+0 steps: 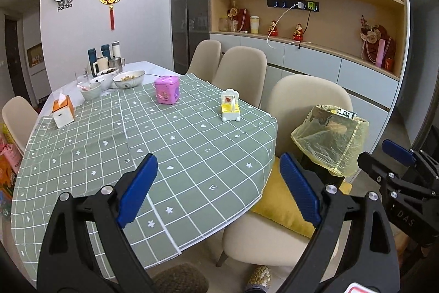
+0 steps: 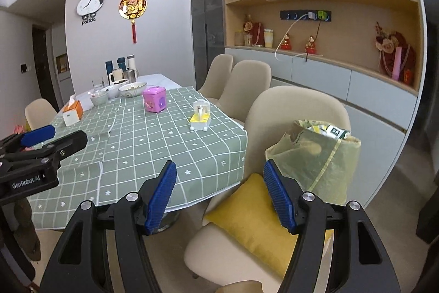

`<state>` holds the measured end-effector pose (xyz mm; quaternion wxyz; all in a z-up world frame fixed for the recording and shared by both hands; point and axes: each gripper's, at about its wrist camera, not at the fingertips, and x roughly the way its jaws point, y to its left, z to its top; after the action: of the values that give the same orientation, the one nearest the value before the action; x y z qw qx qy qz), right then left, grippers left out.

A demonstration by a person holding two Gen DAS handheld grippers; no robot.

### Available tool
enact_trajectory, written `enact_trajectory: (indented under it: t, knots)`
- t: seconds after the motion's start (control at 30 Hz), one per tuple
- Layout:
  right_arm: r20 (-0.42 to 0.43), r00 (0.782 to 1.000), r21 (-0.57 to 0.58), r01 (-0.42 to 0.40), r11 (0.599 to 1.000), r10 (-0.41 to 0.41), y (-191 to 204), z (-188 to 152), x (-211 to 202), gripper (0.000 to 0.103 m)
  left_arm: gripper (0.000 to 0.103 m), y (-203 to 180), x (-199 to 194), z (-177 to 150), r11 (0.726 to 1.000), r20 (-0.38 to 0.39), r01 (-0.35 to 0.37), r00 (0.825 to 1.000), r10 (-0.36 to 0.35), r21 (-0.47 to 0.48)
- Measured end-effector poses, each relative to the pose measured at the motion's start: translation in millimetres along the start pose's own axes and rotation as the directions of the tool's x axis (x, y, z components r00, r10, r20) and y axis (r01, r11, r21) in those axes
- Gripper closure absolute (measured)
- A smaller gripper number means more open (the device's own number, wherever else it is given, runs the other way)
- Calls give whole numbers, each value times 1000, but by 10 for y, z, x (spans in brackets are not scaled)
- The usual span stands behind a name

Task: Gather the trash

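Note:
A trash bin lined with a yellow bag (image 1: 333, 139) stands on the near chair, with wrappers at its top; it also shows in the right wrist view (image 2: 315, 158). My left gripper (image 1: 218, 183) is open and empty over the near edge of the green checked tablecloth (image 1: 164, 144). My right gripper (image 2: 219, 191) is open and empty, above the yellow cushion (image 2: 252, 224) and just left of the bin. Each gripper shows at the edge of the other's view: the right one (image 1: 397, 164) and the left one (image 2: 41, 144).
On the table stand a pink box (image 1: 166, 89), a small white and yellow toy (image 1: 230, 106), an orange tissue box (image 1: 63, 111), bowls (image 1: 129, 78) and flasks (image 1: 105, 54). Beige chairs (image 1: 241, 70) line the right side. Shelves and cabinets (image 1: 315, 26) fill the right wall.

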<state>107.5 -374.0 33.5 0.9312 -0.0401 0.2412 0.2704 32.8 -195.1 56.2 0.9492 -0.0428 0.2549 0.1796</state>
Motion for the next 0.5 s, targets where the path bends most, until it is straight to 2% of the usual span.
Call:
enact_trajectory:
  t: [0.5]
  knots:
    - [-18, 1000, 26, 10, 1000, -10, 4, 3, 1, 41, 17, 45, -2, -32, 1000, -15, 12, 1000, -12, 9]
